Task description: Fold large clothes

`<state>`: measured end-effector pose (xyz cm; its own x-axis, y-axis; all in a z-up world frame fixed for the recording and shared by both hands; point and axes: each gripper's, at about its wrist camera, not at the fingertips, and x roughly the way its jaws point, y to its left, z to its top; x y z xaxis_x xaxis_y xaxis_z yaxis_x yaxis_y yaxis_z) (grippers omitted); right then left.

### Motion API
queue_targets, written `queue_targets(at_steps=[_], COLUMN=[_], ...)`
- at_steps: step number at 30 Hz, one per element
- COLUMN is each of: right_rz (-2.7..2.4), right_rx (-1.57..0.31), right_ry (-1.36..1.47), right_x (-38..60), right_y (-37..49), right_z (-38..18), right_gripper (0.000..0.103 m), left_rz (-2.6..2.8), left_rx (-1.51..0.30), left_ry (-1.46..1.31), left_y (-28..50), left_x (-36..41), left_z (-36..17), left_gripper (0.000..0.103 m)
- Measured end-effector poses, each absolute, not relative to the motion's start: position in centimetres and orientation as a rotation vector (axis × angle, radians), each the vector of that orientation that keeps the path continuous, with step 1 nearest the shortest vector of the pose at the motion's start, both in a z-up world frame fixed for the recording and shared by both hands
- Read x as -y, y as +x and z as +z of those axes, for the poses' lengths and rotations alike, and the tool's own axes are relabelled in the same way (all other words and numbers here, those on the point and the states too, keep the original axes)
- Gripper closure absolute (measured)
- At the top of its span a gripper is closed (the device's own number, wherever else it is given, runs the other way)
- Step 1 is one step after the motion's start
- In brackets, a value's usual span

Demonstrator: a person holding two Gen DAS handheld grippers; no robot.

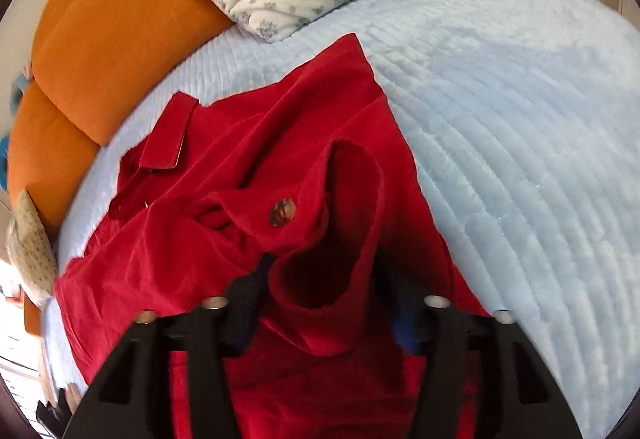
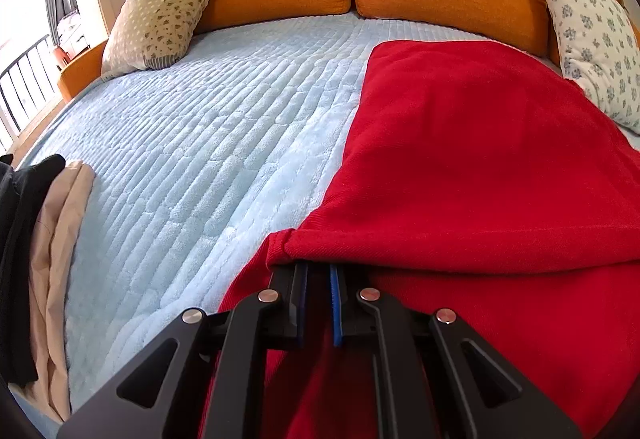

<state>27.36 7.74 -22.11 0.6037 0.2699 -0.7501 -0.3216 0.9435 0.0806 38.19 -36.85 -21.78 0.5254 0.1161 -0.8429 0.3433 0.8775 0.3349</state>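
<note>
Mid-fold on a red corduroy garment [image 1: 224, 175] spread across the pale blue quilted bed [image 1: 500, 119], collar and buttoned front toward the orange cushions [image 1: 120, 51] in the left wrist view, smooth back panel [image 2: 480, 143] filling the right wrist view beside the floral pillow [image 2: 596, 39]. Left tool [image 1: 320, 279] standing wide, fingers well apart either side of a rolled cuff or sleeve opening [image 1: 332, 271] – cloth between the fingers but not pinched, pads clear of it, so apparently a release just made or a fresh grab being lined up; cannot say which. Right tool [image 2: 318, 279] nearly closed, blue pads close together, tips tucked under a folded hem of the red cloth [image 2: 320, 243]; fingertips hidden beneath that fold, so a pinch on the fabric likely but not visible outright. Step in hand, by the look of it: bringing a sleeve in over the body while the far hem stays anchored. Next move calling for a clean bite on the sleeve edge rather than the bunched roll, then a low carry across the front near the button [image 1: 282, 213] – keeping the panel flat and the right-hand hold steady. Other clothes, black and beige [image 2: 44, 239], heaped at the bed's edge, well apart from the work.
</note>
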Motion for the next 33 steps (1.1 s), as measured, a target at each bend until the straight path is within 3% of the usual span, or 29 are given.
queue_targets(at_steps=[2, 8, 9, 11, 13, 14, 17, 20, 28, 30, 32, 33], right_rz=[0.332, 0.371, 0.391, 0.448, 0.472, 0.476, 0.473, 0.385, -0.026, -0.066, -0.046, -0.032], right_rx=[-0.855, -0.886, -0.895, -0.907, -0.900, -0.866, -0.788, -0.745, -0.815, -0.845, -0.903, -0.933], right_ry=[-0.084, -0.130, -0.162, -0.240, -0.272, -0.298, -0.306, -0.280, -0.090, -0.066, -0.013, 0.005], right_x=[-8.0, -7.9, -7.7, -6.9, -5.3, -3.8, 1.9, 9.5, 31.8, 34.7, 36.1, 36.4], right_y=[27.3, 27.5, 27.4, 26.5, 25.4, 24.3, 22.0, 21.9, 31.1, 32.7, 34.2, 34.7], right_z=[-22.1, -21.4, -21.1, -20.2, -19.3, -18.6, -16.5, -14.8, -13.1, -13.9, -15.4, -16.2], right_gripper=[0.093, 0.092, 0.088, 0.073, 0.017, 0.014, 0.015, 0.016, 0.017, 0.020, 0.030, 0.043], left_rz=[-0.230, -0.375, -0.379, -0.351, -0.338, -0.330, -0.258, -0.181, -0.032, -0.061, -0.056, -0.041], left_rx=[-1.075, -1.097, -1.067, -0.994, -0.957, -0.934, -0.875, -0.870, -1.027, -1.038, -1.061, -1.085], left_ry=[0.408, 0.258, 0.253, 0.242, 0.213, 0.192, 0.164, 0.132, -0.034, -0.062, -0.043, -0.025], left_y=[37.7, 35.4, 35.2, 35.2, 35.3, 35.5, 36.3, 38.4, 43.0, 43.4, 44.0, 44.7], left_x=[35.7, 30.2, 28.7, 24.6, 20.9, 18.1, 12.1, 5.5, -4.2, -4.1, -3.4, -2.9], left_z=[-20.2, -12.9, -11.1, -6.8, -3.7, -1.7, 1.5, 1.3, -11.9, -14.8, -16.9, -18.3], left_gripper=[0.016, 0.014, 0.013, 0.012, 0.011, 0.011, 0.009, 0.007, 0.008, 0.008, 0.008, 0.008])
